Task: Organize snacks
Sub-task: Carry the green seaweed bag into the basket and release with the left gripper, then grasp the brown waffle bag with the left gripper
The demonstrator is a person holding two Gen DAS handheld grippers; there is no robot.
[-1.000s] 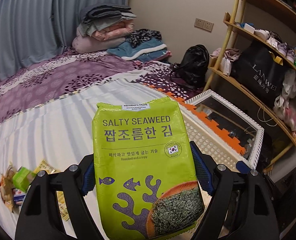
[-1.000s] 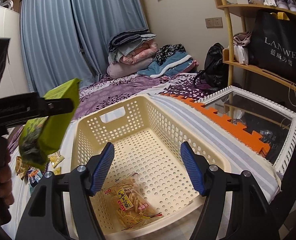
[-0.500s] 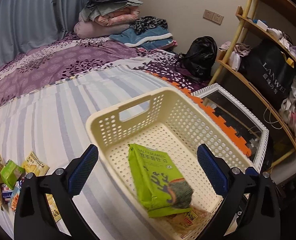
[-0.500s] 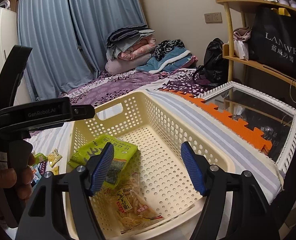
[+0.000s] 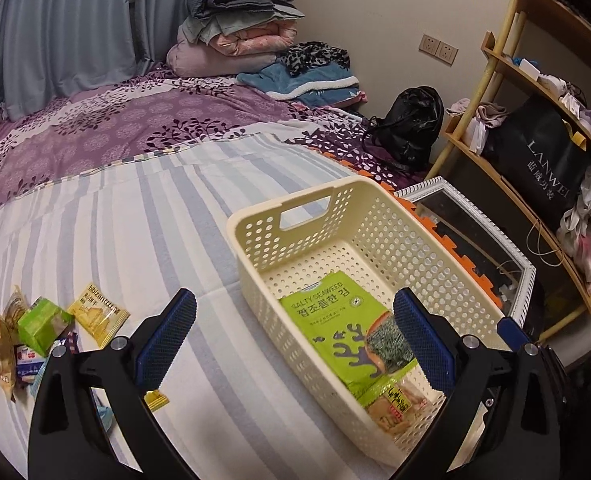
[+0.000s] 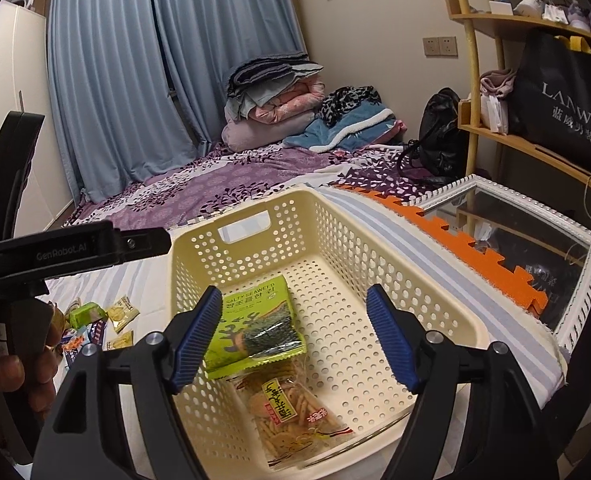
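Cream perforated basket (image 5: 295, 216) stands on the striped bed. Inside, a green seaweed pack (image 5: 347, 332) lies flat, face up, overlapping a clear cracker bag (image 6: 291, 412). Loose small snack packets (image 5: 95, 314) lie scattered on the bed beside the basket.

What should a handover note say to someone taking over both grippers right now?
Left gripper: open, empty.
Right gripper: jaws opening, nothing between them, above the basket.
In the basket: seaweed pack lying partly over the cracker bag.
Left to do: the small snacks loose on the striped sheet, left of the basket.
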